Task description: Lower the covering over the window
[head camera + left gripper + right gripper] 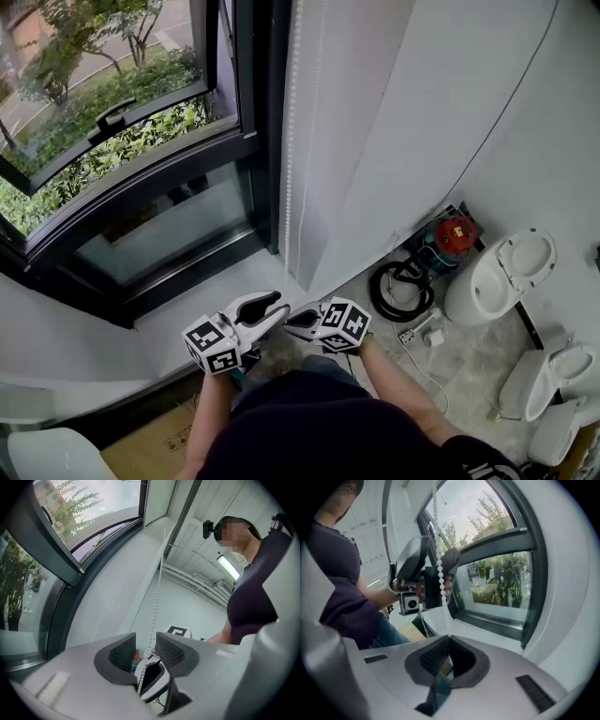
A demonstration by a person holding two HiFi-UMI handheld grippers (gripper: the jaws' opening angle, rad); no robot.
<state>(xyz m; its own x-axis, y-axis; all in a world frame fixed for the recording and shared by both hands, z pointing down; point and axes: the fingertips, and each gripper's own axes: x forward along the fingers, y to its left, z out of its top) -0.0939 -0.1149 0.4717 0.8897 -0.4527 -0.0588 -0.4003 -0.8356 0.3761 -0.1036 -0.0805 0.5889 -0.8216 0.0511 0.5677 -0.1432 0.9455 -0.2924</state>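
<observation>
A white bead chain (290, 141) hangs beside the dark-framed window (122, 141); the covering itself is out of view. My right gripper (294, 323) is shut on the bead chain (439, 573), which runs down into its closed jaw tips (449, 640). My left gripper (272, 307) sits just left of it and a little higher. The left gripper (145, 649) is open, and the chain (157, 597) passes loosely between its dark pads (123, 654) without being pressed. Through the gap the right gripper (152, 681) shows close beyond.
The white windowsill (211, 295) lies under the grippers. Right of me on the floor are white ceramic toilets (502, 272), a red tool (457, 232), a black hose coil (401, 286) and loose cables. A cardboard box (159, 441) sits at lower left.
</observation>
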